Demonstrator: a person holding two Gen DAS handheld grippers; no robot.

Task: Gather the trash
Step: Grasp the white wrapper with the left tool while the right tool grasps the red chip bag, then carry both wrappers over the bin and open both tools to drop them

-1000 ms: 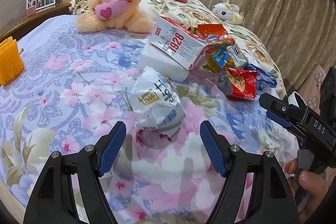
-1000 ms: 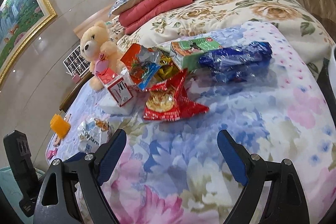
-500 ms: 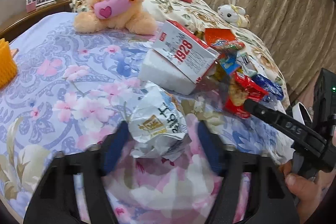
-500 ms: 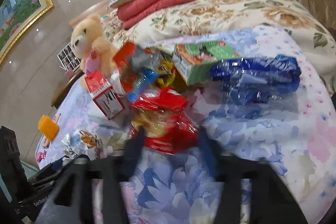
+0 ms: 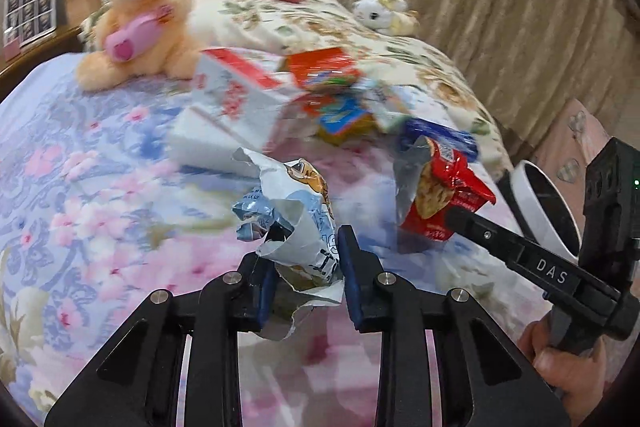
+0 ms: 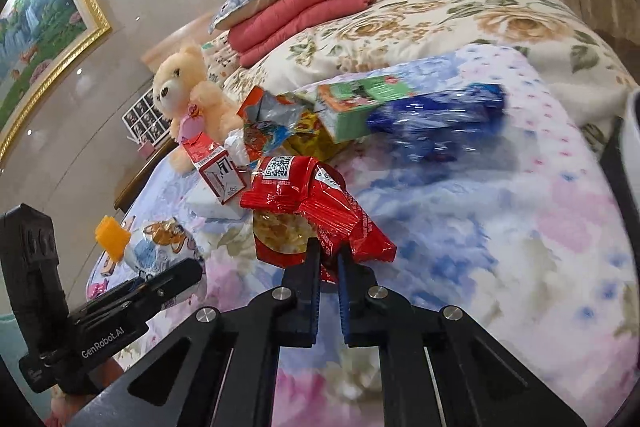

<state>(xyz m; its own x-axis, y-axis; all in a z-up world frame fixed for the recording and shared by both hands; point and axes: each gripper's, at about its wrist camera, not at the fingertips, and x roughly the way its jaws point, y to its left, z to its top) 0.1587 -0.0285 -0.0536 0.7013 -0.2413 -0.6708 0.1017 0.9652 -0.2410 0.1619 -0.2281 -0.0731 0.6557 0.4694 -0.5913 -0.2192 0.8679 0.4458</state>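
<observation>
Crumpled white wrapper [image 5: 296,227] between left gripper [image 5: 306,279] jaws — red packet [image 6: 316,211] in right gripper [image 6: 329,263].

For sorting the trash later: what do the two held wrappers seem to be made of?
White-blue wrapper in the left gripper: apparently thin foil-lined plastic film, with sharp crumples and a silvery torn inside. Red wrapper in the right gripper: glossy plastic film, judging by bright highlights on its creases and its printed surface.

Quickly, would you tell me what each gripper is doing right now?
Left gripper: closed on the crumpled white snack bag.
Right gripper: closed on the red snack wrapper.
</observation>
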